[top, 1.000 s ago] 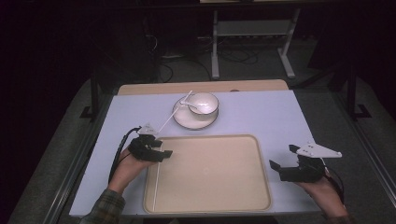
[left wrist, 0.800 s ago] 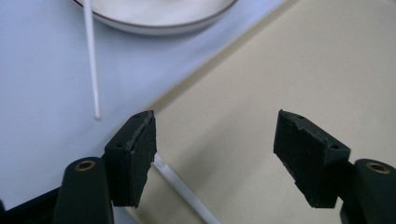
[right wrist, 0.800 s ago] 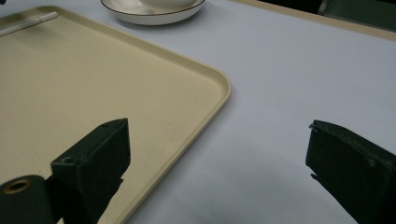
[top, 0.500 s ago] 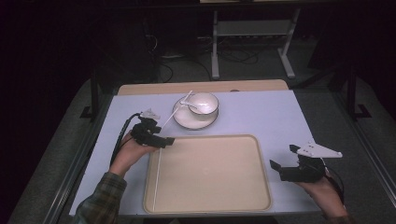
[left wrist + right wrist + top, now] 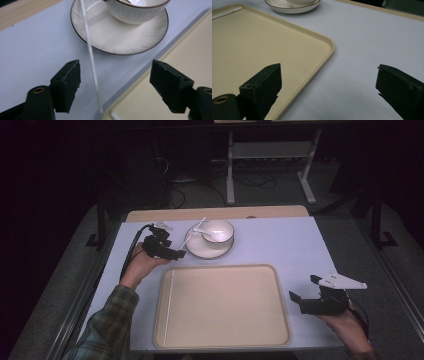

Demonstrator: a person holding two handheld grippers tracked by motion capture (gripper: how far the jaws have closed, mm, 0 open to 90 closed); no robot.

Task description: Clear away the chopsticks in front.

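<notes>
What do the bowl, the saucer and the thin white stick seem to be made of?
The bowl and saucer look like glazed ceramic: glossy white, fine ribbing, a thin dark rim line. The thin white stick leaning on the saucer looks like plastic, smooth and slightly translucent, though paper is possible. The tray seems matte beige plastic with a moulded raised edge.

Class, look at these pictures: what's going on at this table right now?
A person holds a gripper in each hand. The left gripper, jaws open and just widened, is beside the saucer that carries a cup, with a thin white stick between its jaws, not pinched. A second white stick lies in the beige tray. The right gripper waits open at the tray's right edge.
</notes>
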